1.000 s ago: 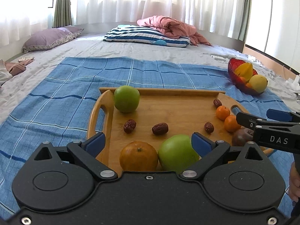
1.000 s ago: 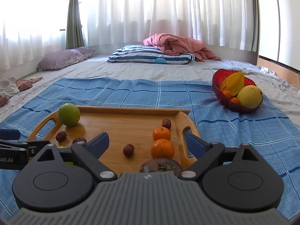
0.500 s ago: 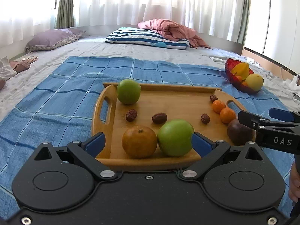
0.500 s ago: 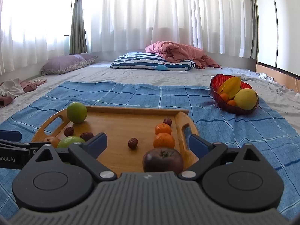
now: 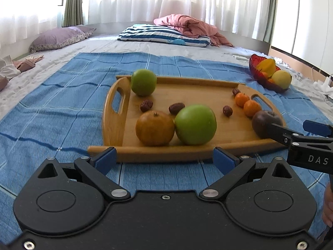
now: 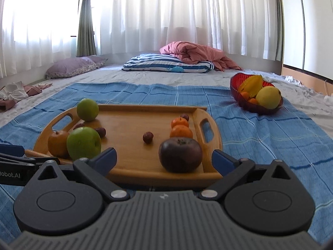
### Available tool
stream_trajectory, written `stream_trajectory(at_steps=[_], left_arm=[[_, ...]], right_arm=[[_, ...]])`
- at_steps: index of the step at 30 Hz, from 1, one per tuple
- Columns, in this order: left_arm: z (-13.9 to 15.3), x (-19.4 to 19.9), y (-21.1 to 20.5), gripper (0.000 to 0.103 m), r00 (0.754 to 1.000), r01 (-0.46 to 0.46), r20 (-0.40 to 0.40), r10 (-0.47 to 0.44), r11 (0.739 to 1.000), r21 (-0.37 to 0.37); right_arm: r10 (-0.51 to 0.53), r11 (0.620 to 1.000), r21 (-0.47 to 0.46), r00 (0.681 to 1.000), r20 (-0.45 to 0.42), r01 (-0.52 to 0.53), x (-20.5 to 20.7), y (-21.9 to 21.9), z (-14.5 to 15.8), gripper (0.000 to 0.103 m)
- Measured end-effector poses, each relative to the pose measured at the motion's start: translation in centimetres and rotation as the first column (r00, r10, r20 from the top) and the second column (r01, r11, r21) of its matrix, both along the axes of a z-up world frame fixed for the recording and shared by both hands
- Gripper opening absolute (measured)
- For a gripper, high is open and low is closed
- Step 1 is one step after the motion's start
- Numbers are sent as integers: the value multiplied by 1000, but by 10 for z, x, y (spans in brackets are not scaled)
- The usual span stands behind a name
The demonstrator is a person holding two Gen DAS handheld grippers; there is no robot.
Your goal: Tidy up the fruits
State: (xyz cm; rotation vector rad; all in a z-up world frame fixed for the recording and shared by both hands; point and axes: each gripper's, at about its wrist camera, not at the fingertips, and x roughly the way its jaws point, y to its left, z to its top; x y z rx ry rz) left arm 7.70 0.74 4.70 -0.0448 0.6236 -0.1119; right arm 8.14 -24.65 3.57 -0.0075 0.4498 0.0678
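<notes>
A wooden tray [image 5: 187, 92] [image 6: 133, 123] lies on a blue cloth. On it are two green apples [image 5: 195, 124] [image 5: 143, 82], an orange fruit [image 5: 155, 128], a dark purple fruit [image 6: 180, 154] [image 5: 262, 120], two small mandarins [image 6: 180, 128] and several brown dates [image 5: 176, 108]. My left gripper [image 5: 164, 159] is open and empty, just short of the tray's near edge. My right gripper [image 6: 164, 159] is open and empty, in front of the dark fruit; it also shows in the left wrist view [image 5: 312, 137].
A red bowl [image 6: 243, 102] [image 5: 255, 70] holding a yellow fruit, a starfruit and small mandarins stands to the right beyond the tray. The blue cloth [image 5: 52, 114] covers a bed. Pillows and a pink blanket [image 6: 193, 52] lie at the far end.
Both grippers have pulled back and lower, off the tray; the fruits that sat between the fingers now lie ahead of them. Nothing was taken hold of.
</notes>
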Motion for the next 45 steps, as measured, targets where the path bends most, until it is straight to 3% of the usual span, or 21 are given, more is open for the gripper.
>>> stream_trajectory(at_steps=[24, 45], left_arm=[[-41, -1, -6, 103, 998, -38, -41, 39, 998, 43], [-49, 4, -6, 103, 999, -34, -40, 36, 999, 34]], right_arm=[[-1, 1000, -31, 993, -122, -2, 3, 4, -49, 103], [-9, 999, -33, 996, -94, 6, 2, 7, -57, 103]])
